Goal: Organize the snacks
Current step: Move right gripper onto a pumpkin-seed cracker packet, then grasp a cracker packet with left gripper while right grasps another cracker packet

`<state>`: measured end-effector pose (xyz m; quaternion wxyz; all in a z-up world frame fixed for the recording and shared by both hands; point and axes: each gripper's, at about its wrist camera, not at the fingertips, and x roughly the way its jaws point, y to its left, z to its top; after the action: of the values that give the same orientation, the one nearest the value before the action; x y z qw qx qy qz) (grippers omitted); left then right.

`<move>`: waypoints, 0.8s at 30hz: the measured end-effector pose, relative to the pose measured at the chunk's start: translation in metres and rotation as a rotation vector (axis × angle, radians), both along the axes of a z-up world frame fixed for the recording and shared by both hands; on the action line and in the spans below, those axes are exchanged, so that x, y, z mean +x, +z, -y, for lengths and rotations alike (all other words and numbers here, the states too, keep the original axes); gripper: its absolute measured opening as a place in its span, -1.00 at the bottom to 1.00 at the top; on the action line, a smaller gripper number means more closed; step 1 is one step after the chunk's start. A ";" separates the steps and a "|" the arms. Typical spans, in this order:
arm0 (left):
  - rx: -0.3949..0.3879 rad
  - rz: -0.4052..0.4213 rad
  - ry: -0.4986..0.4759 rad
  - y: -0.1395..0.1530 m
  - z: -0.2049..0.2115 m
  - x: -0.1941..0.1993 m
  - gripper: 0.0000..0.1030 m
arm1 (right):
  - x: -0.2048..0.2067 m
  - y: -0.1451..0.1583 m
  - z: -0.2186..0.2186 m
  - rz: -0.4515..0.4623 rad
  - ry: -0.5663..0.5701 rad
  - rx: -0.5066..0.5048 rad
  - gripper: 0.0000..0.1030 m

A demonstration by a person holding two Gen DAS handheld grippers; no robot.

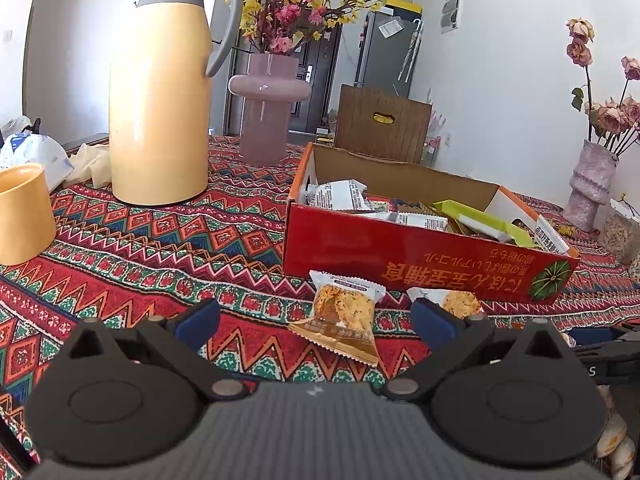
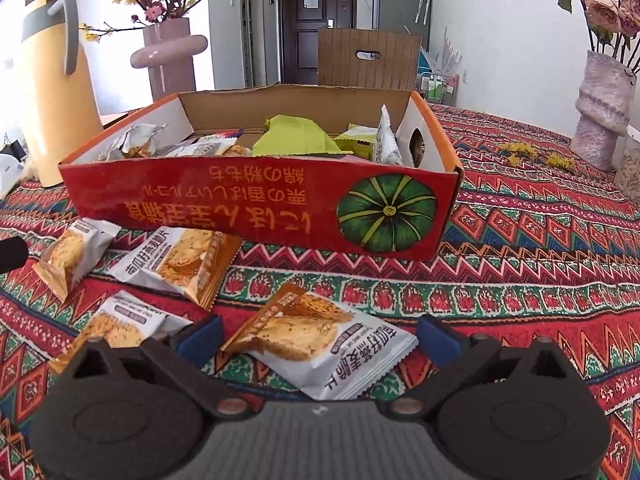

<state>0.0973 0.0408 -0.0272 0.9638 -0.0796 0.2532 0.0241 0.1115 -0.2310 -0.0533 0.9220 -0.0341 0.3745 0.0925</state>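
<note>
- Snack packets: white and orange wrappers with a biscuit picture, lying on the patterned tablecloth (image 2: 520, 240) in front of the red box (image 2: 256, 204).
- Count: four loose packets in the right wrist view; nearest packet (image 2: 320, 344), second (image 2: 180, 264), third (image 2: 74, 252), fourth (image 2: 128, 320). More white and green packets inside the open box.
- Right gripper (image 2: 320, 340): jaws wide, straddling the nearest packet, gripping nothing.
- Left gripper (image 1: 316, 320): jaws wide, holding nothing; far-left packet (image 1: 344, 312) between its fingers.
- Yellow thermos (image 1: 160, 96), one yellow cup (image 1: 24, 212), pink vase (image 1: 268, 96) behind.
</note>
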 end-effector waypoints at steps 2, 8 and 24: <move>0.001 -0.001 0.000 0.000 0.000 0.000 1.00 | -0.003 0.001 0.000 0.012 0.010 0.001 0.84; 0.002 -0.003 0.001 -0.001 0.000 0.000 1.00 | -0.012 0.003 0.000 0.052 0.022 0.006 0.51; 0.027 -0.030 0.006 -0.001 0.001 0.005 1.00 | -0.026 0.011 0.013 0.174 -0.048 0.064 0.40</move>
<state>0.1022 0.0393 -0.0278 0.9608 -0.0670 0.2673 0.0316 0.0859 -0.2439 -0.0422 0.9536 -0.0034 0.2905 0.0792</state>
